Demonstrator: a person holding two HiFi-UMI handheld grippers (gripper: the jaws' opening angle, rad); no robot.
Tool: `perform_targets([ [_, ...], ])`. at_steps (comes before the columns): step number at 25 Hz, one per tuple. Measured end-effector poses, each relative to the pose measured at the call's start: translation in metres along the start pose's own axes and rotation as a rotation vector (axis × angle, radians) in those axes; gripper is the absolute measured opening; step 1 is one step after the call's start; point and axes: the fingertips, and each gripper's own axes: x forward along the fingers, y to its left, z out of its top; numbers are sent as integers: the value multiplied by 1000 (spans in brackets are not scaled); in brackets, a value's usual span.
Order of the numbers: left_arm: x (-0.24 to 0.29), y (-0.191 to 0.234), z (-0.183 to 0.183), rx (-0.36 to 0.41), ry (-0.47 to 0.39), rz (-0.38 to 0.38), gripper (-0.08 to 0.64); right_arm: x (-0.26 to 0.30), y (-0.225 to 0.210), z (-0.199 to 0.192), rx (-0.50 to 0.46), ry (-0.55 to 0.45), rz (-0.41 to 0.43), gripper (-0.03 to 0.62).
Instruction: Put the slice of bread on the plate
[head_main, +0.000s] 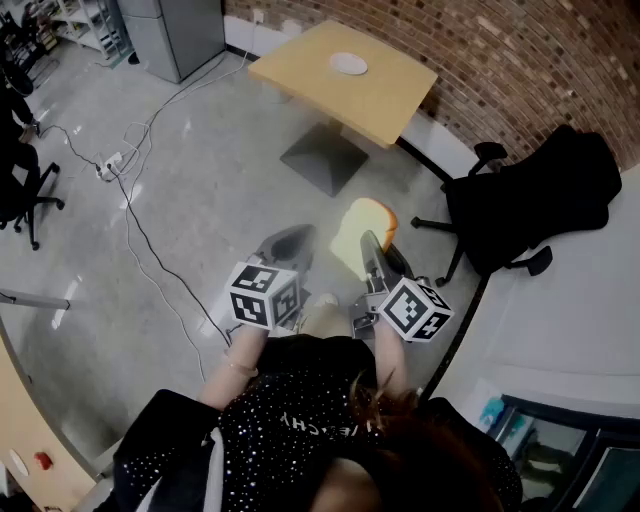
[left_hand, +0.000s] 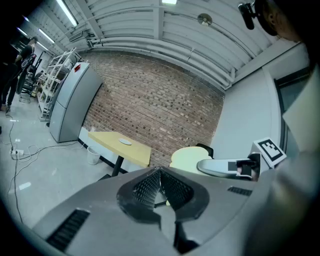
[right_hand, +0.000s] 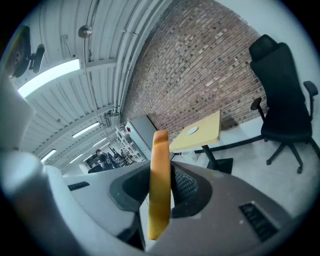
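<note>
We pinch the slice of bread (head_main: 358, 232) upright between the fingers of our right gripper (head_main: 374, 250); our left gripper (left_hand: 160, 172) is clenched empty.

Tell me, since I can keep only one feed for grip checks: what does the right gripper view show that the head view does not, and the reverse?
Only the right gripper view: the slice of bread seen edge-on, pinched between the jaws of the right gripper, plus a ceiling light.
Only the head view: the left gripper, the bread's broad face, the person's dark top and cables on the floor.
Both: the bread, the yellow table with the plate, the brick wall and the black chair.
</note>
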Motion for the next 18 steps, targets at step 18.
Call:
perform_targets([
  [18,78,64,44,25,14,28,12,100,-24,62,-11,-30,19,94],
])
